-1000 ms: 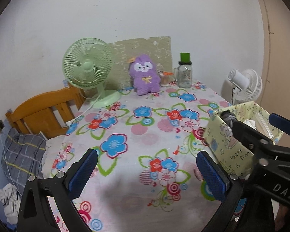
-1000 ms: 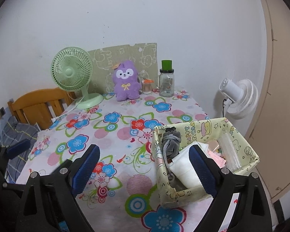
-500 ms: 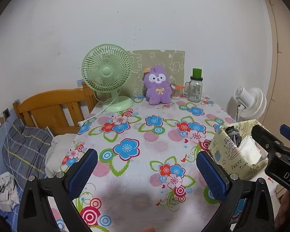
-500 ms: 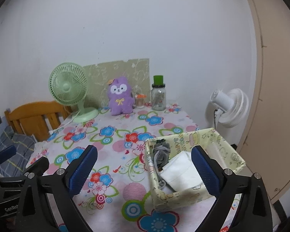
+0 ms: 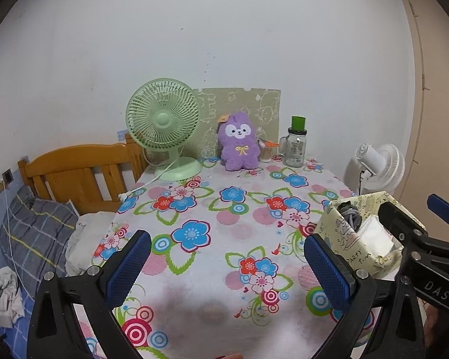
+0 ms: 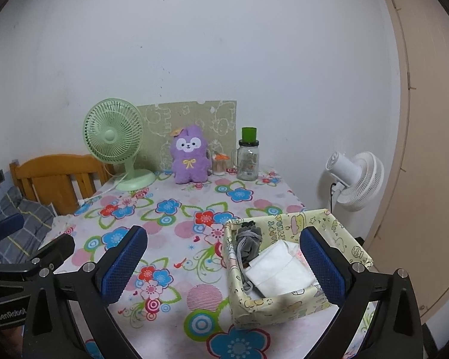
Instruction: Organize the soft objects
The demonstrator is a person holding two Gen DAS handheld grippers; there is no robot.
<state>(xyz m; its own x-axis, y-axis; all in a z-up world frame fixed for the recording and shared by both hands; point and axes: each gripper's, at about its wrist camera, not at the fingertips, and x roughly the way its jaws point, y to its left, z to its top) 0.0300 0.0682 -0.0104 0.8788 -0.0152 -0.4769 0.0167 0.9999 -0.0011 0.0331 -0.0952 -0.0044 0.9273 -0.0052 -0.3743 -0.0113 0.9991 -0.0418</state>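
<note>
Tablecloth lies bare up to fan and box.

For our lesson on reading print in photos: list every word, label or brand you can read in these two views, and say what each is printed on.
"PARTY TIM": outer wall of the yellow box, left wrist view; cut off.
"HAPPY": inner wall of the same box, right wrist view; the word beneath is unclear.
"DAS": right gripper body, left wrist view; cut off.
"GenRobot": left gripper body, right wrist view.
Glass jar label: too small to read.

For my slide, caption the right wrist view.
Open right gripper above a floral table; patterned box holds a grey pouch and white cloth.
</note>
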